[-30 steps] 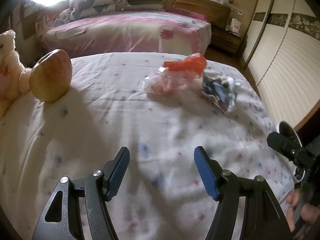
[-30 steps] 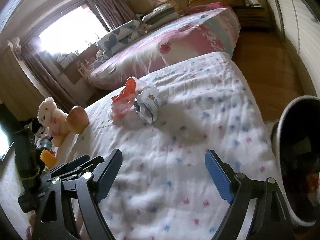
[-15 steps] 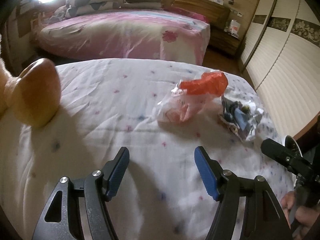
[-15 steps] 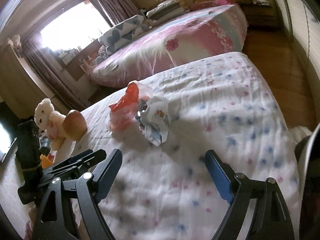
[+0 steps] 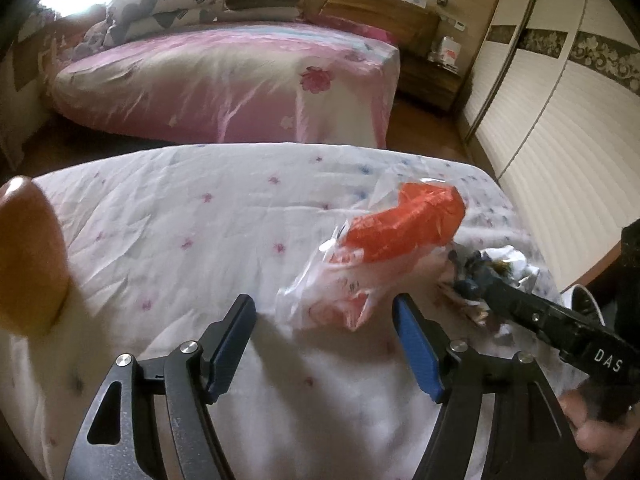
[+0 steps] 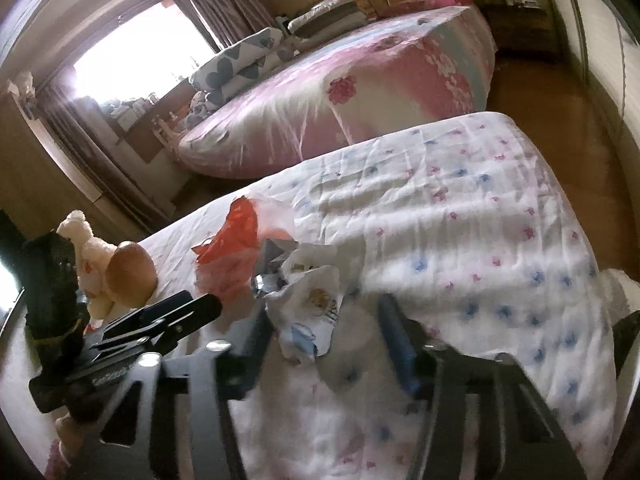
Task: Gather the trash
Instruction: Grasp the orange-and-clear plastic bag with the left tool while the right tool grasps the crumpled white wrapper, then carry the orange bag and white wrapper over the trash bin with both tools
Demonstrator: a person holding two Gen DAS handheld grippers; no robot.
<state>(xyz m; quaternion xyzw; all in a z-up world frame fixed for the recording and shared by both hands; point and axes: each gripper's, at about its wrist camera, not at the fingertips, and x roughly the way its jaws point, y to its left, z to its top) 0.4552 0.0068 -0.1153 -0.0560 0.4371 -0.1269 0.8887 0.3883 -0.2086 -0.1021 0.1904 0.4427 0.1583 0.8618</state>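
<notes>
Your left gripper is spread wide, with the red and clear bag lying on the flowery bed just in front of it. Your right gripper is closing around the crumpled white wrapper, right beside that bag.

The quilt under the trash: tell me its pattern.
White quilt dotted with small pink and blue flower-like prints; it shows best in the right wrist view.
</notes>
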